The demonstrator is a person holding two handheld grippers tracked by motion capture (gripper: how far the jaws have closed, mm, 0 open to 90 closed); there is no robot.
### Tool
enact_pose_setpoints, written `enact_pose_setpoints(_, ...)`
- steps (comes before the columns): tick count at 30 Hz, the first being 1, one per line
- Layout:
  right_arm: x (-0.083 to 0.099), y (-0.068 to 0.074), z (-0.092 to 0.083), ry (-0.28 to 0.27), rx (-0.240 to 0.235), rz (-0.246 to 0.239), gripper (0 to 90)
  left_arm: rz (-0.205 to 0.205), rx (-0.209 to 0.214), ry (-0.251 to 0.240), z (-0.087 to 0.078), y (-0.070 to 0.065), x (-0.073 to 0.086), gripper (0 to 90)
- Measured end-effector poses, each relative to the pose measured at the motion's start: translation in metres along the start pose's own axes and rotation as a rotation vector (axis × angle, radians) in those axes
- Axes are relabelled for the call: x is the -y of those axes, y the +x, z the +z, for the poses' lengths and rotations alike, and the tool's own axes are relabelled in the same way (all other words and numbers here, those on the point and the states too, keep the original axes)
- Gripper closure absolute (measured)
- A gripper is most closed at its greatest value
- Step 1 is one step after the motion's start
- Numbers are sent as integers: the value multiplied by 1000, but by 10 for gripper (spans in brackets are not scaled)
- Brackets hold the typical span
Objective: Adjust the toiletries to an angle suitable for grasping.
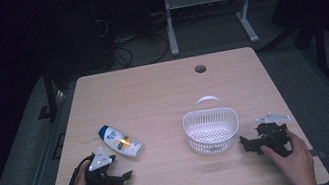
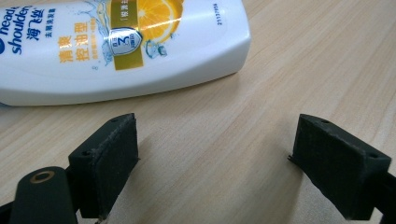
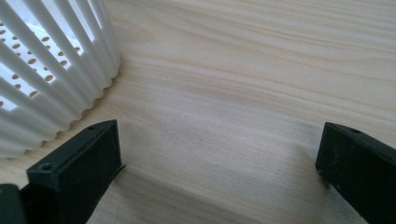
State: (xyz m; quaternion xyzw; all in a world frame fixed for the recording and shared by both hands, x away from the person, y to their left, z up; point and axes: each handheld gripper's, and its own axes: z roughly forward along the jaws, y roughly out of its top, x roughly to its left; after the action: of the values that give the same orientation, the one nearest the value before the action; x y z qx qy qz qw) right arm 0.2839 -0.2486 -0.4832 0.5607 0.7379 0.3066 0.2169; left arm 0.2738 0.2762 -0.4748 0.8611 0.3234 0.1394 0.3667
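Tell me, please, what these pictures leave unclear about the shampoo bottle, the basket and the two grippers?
- Shampoo bottle: left gripper view's top and left edges cut off its cap end; in the high view its label is too small to read.
- Basket: right gripper view's left edge cuts most of it off.
- Right gripper: dark and small in the high view, partly under the hand.

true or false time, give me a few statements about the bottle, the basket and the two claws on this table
1. The shampoo bottle lies on its side on the table. True.
2. The left claw is shut on the bottle. False: its jaws stand open with bare table between them, the bottle just ahead.
3. The white basket holds the bottle. False: the basket is empty.
4. The right claw is open beside the basket. True.
5. The basket lies tipped over. False: it stands upright.
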Motion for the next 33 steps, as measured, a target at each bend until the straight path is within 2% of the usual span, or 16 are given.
enact_pose_setpoints(5, 0, 0, 0, 0, 0, 0, 0, 2, 2, -3, -1, 1, 1, 150)
enact_pose_setpoints(8, 0, 0, 0, -1, 0, 0, 0, 5, 14, 0, -6, 1, 1, 268)
enact_pose_setpoints(13, 0, 0, 0, 0, 0, 0, 0, 4, 18, 8, -9, 1, -1, 355)
enact_pose_setpoints(16, 0, 0, 0, 0, 0, 0, 0, 2, 24, 7, -13, 1, -4, 461)
enact_pose_setpoints(19, 0, 0, 0, 0, 0, 0, 0, -20, 24, -13, -17, 2, -6, 593)
enact_pose_setpoints(20, 0, 0, 0, 0, 0, -1, 0, -41, 23, -31, -22, 4, -9, 655)
enact_pose_setpoints(26, 0, 0, 0, -1, 0, 0, 0, -89, 21, -54, -33, 15, -14, 878)
enact_pose_setpoints(33, 0, 0, 0, 0, 0, 0, 0, -106, -1, -58, -38, 22, -23, 900)
